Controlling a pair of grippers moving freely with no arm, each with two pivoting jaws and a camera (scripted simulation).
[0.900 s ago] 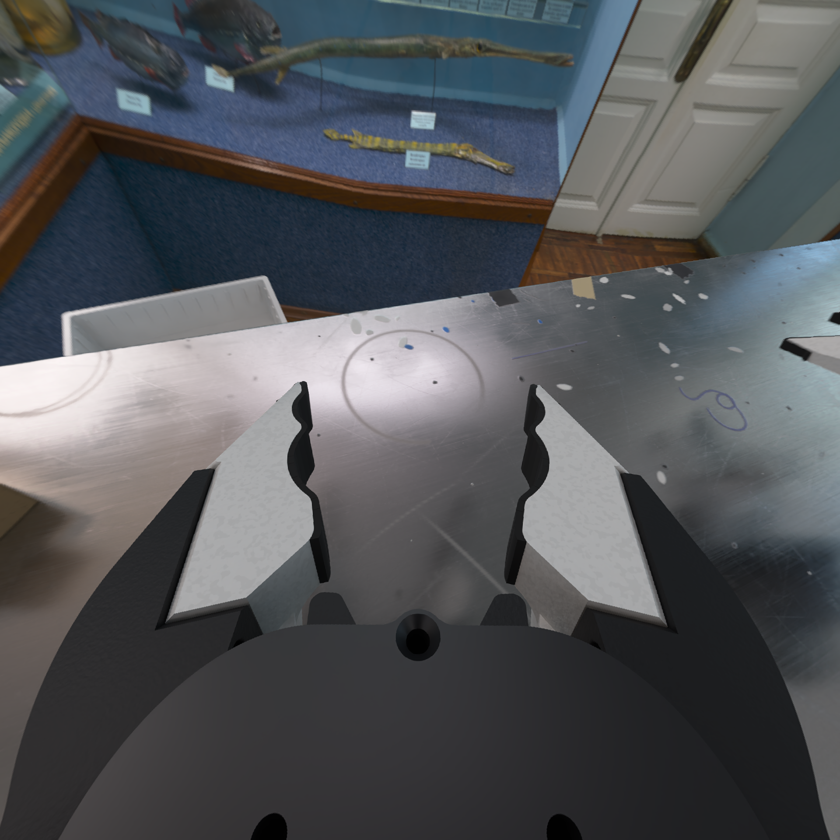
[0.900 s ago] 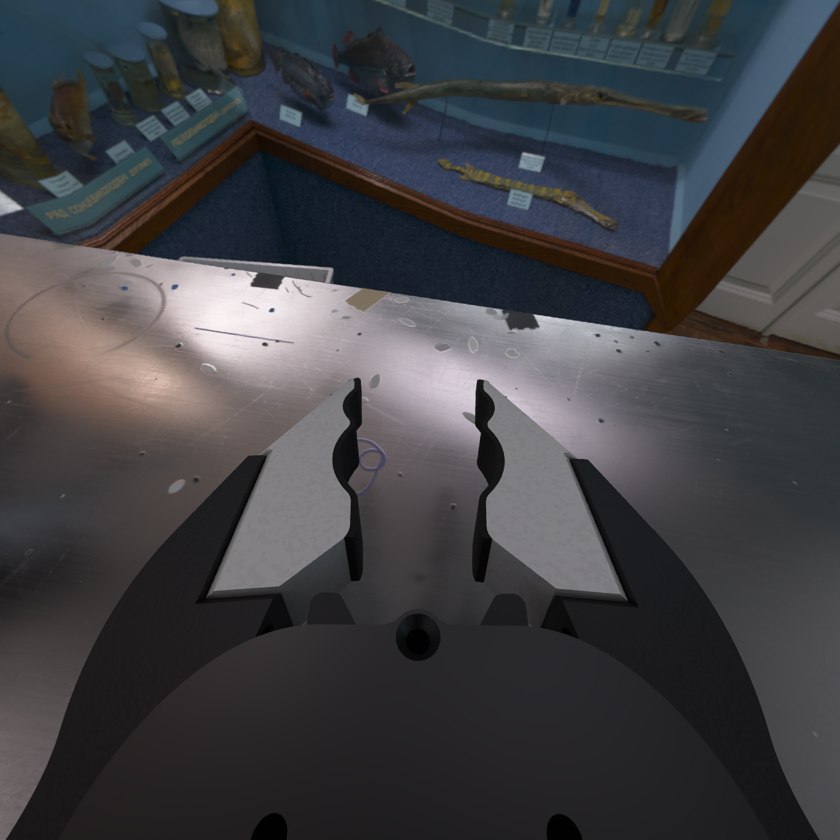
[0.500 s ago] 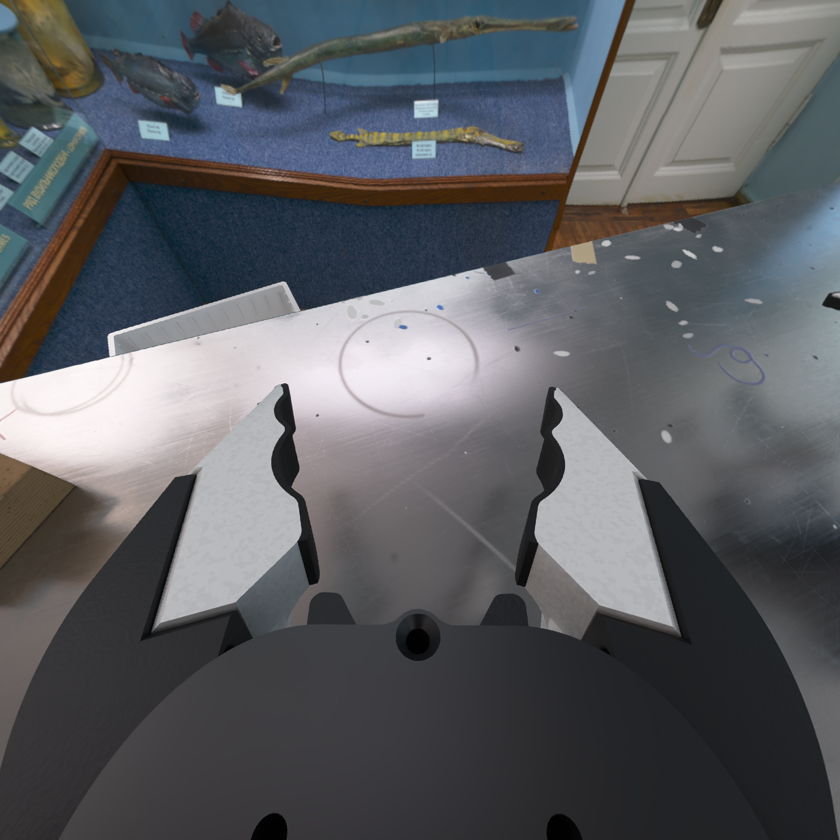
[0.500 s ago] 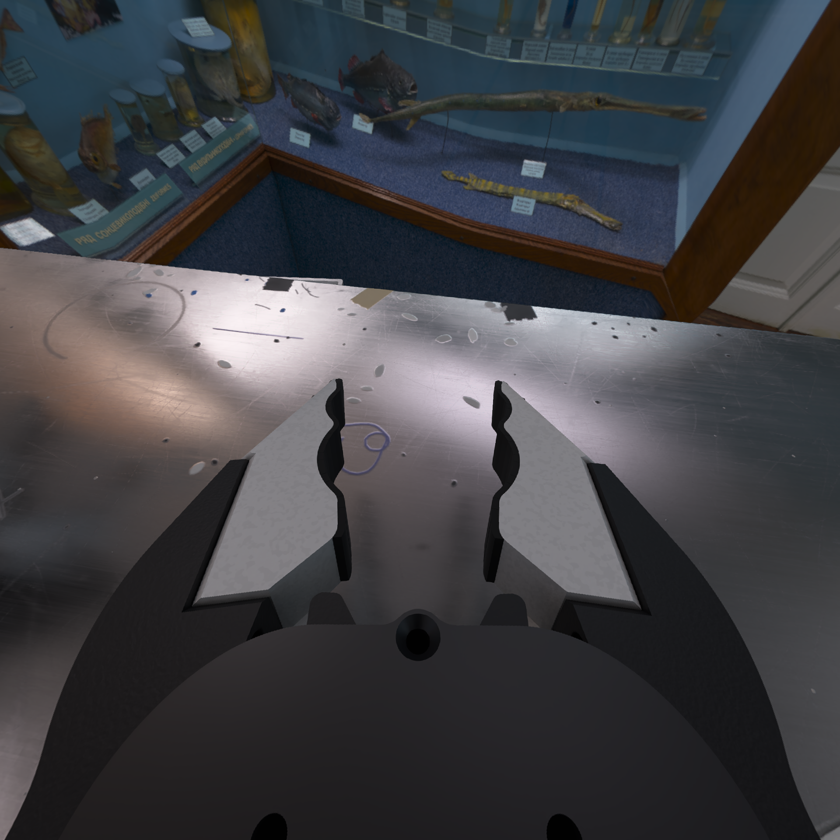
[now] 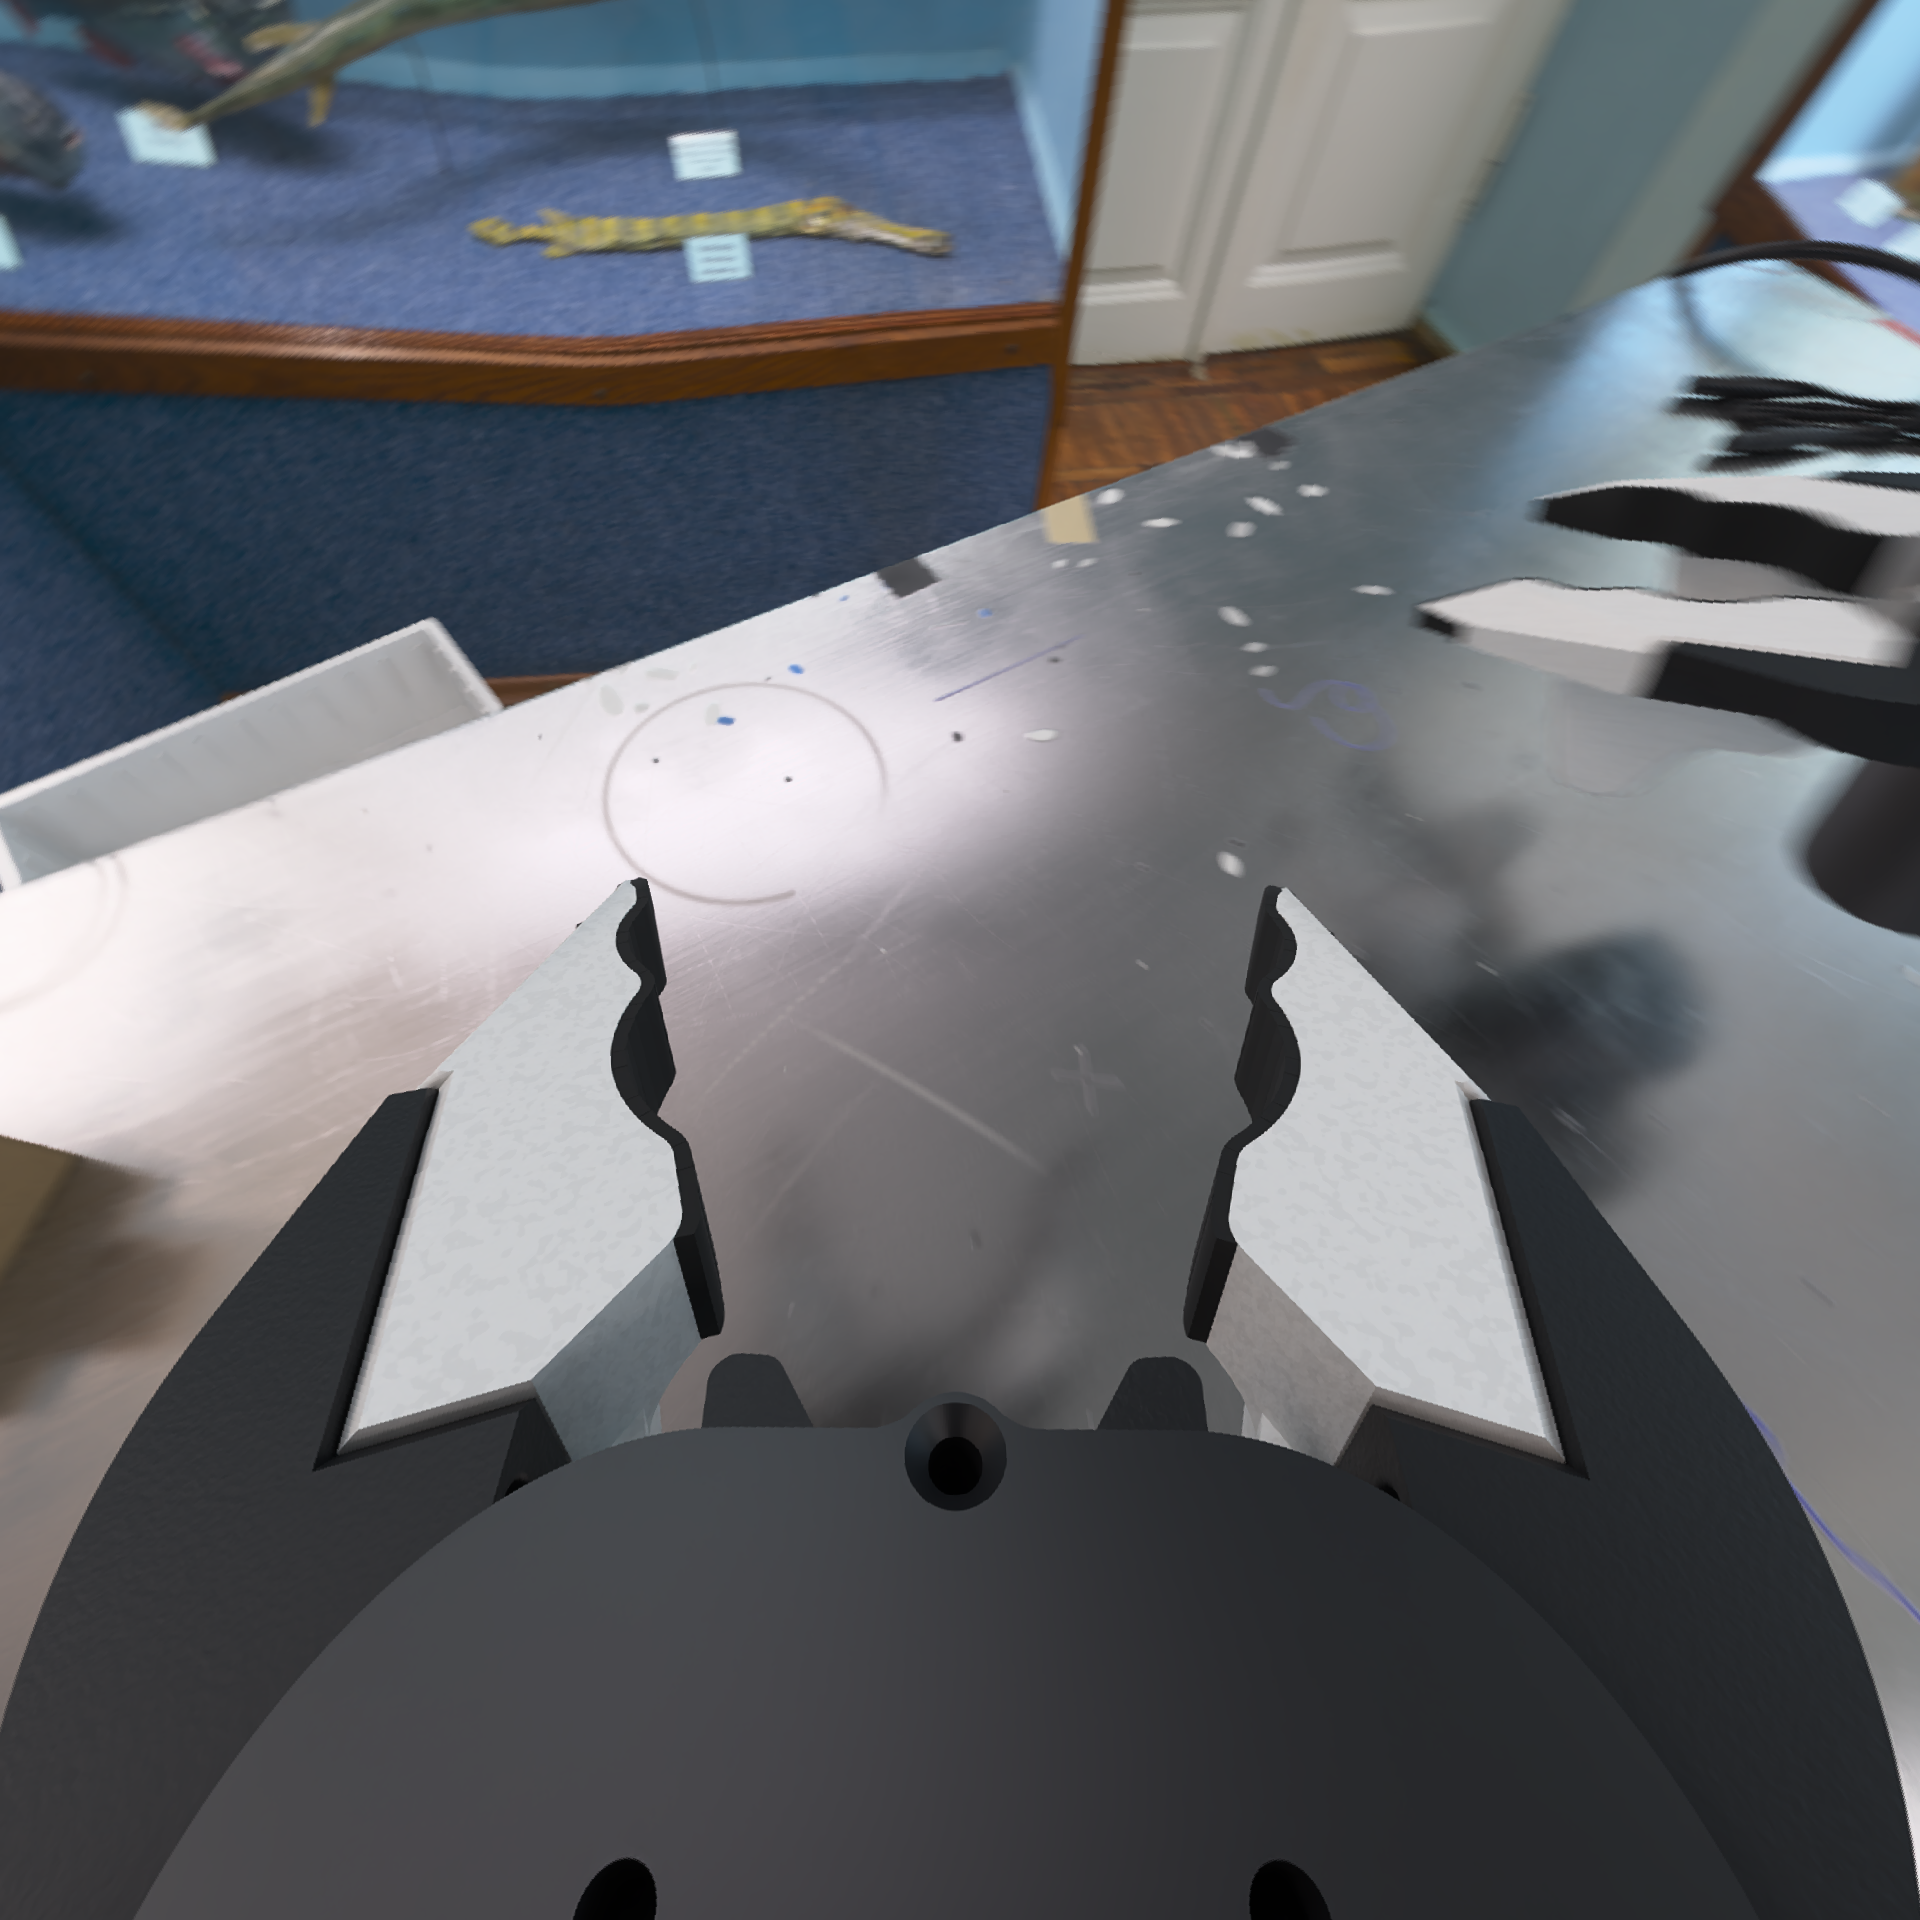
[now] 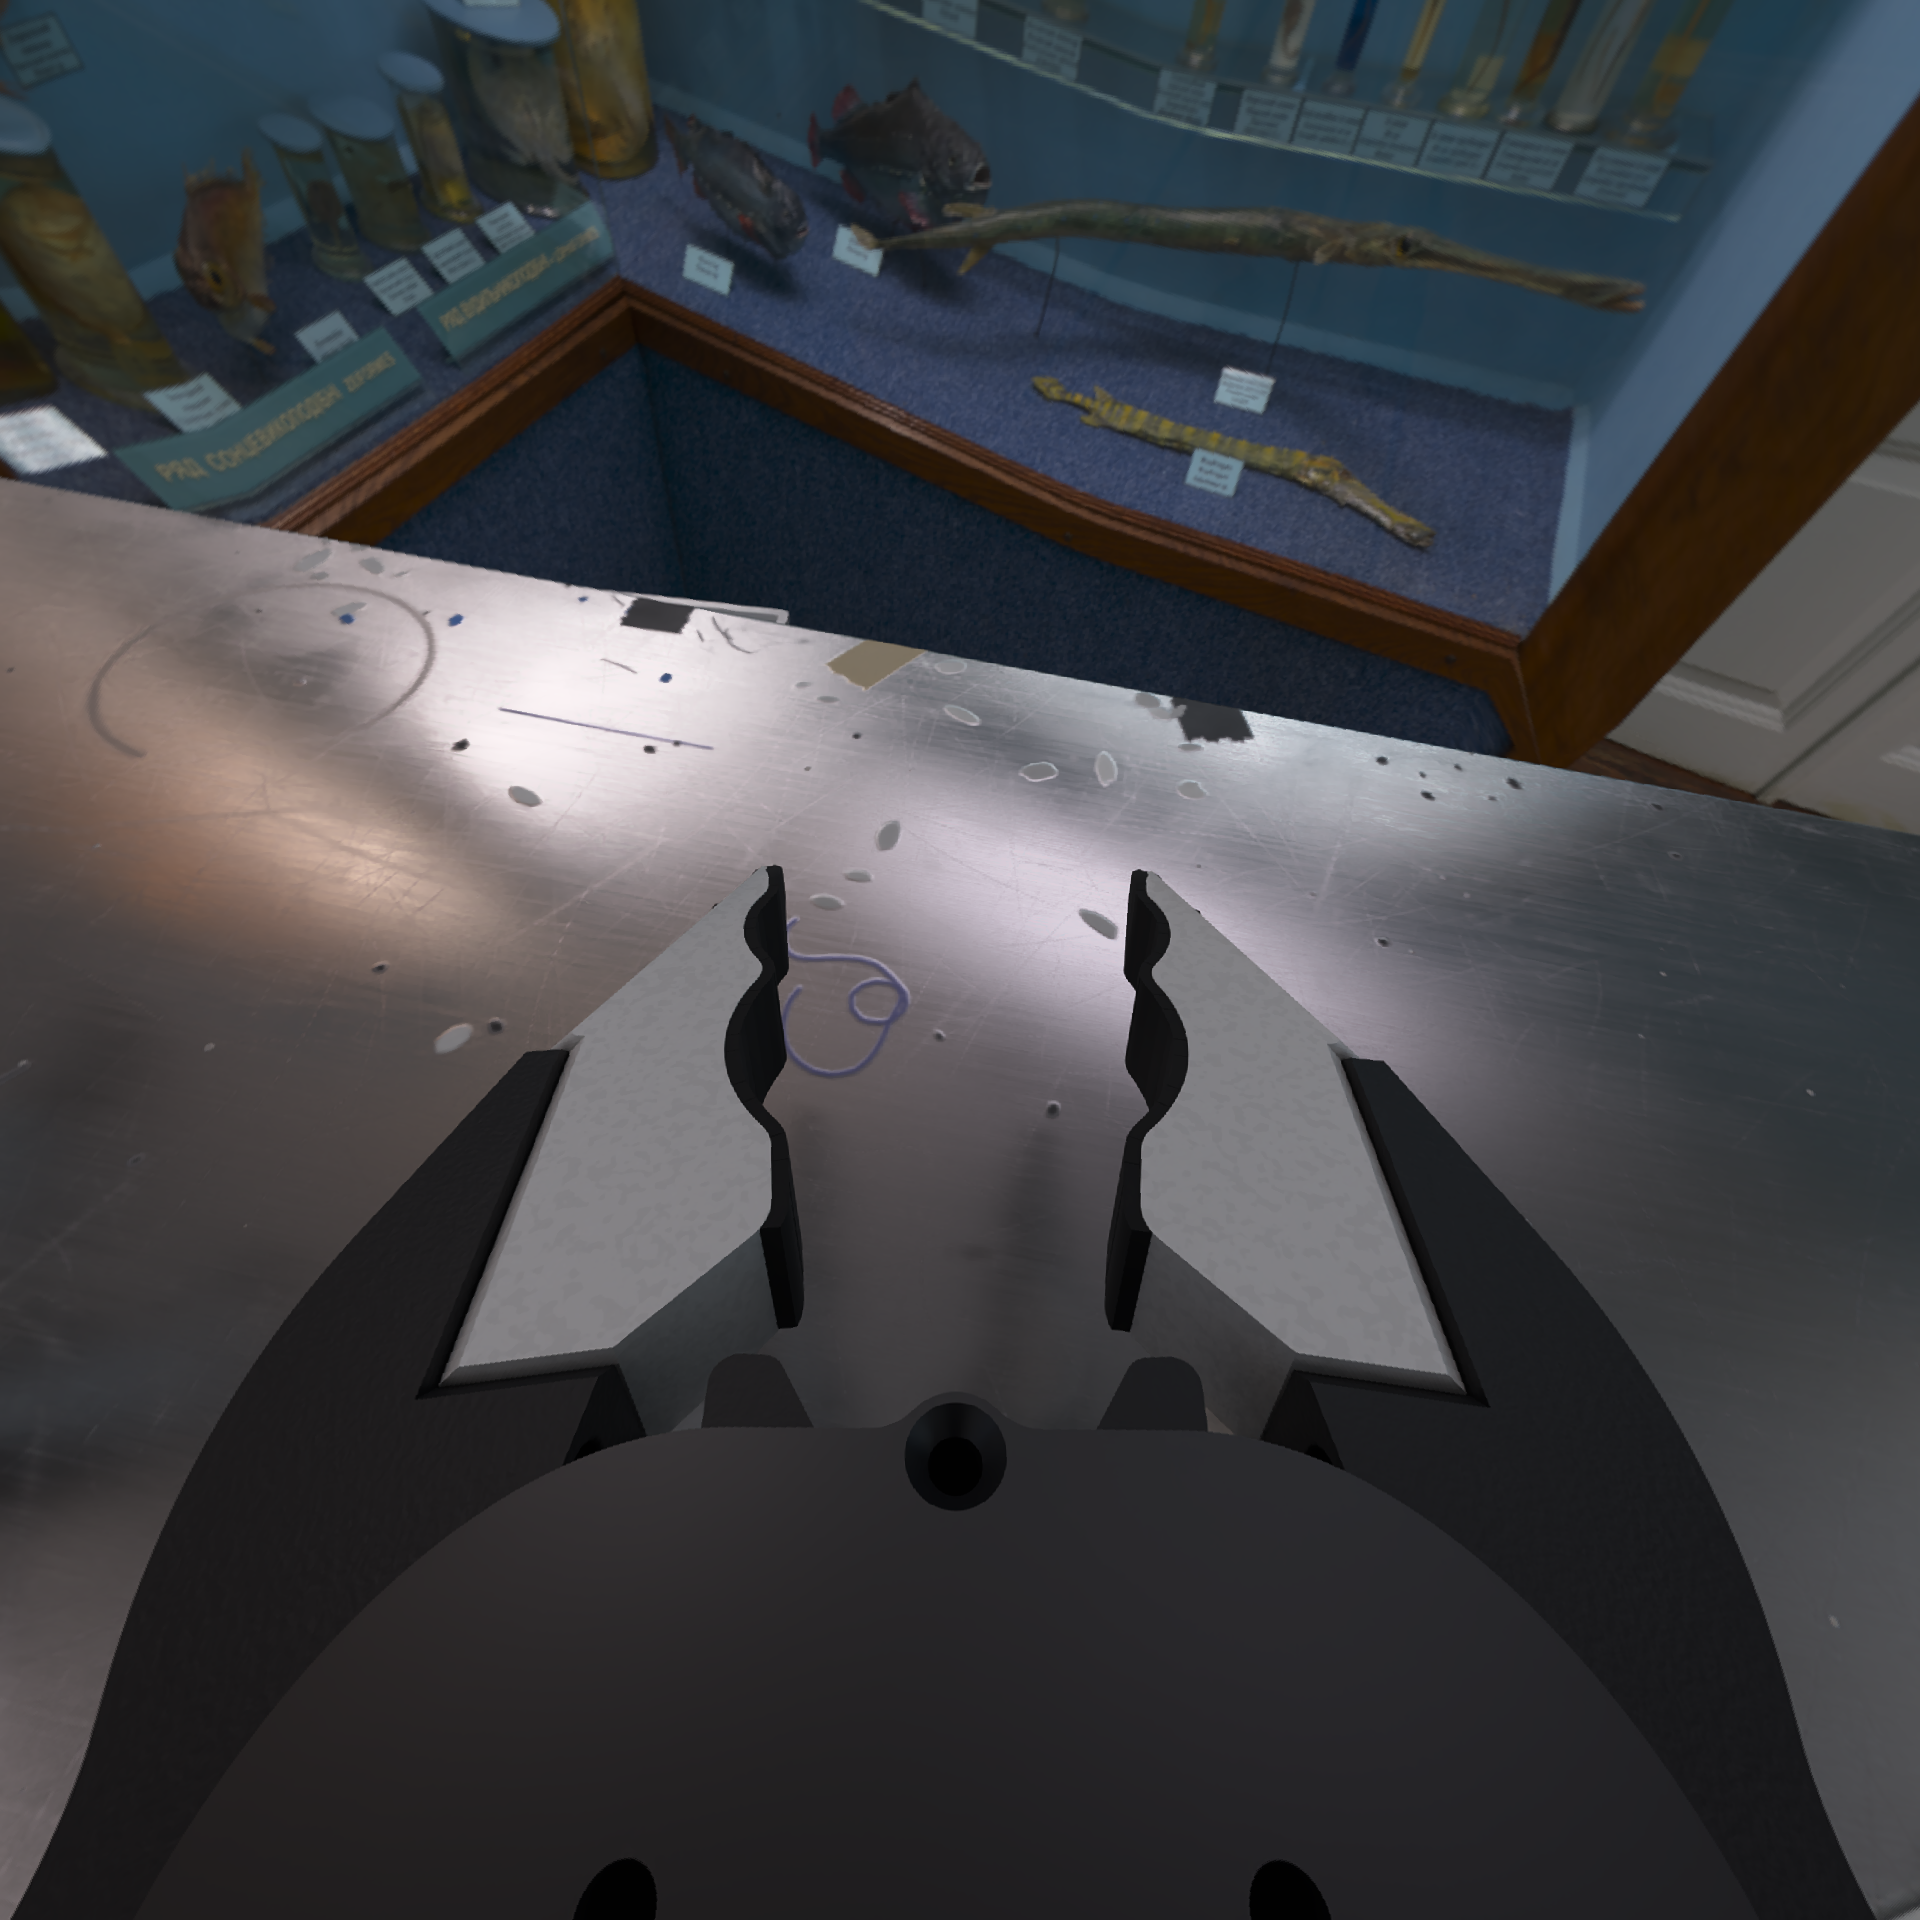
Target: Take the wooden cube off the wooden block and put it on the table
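Both grippers, left (image 5: 951,899) and right (image 6: 956,883), are held apart and empty over the metal table (image 6: 1558,987), and since only a tan corner (image 5: 26,1179), possibly the wooden block, is glimpsed at left, the unseen cube could be missed.

Scratched silver table (image 6: 1455,987), perhaps speckled

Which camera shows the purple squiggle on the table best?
The right wrist view: the purple squiggle lies sharp and close on the metal table, between the open right gripper fingertips, nearer the left one. The left wrist view shows the squiggle only faint, small and blurred, far off to the right.
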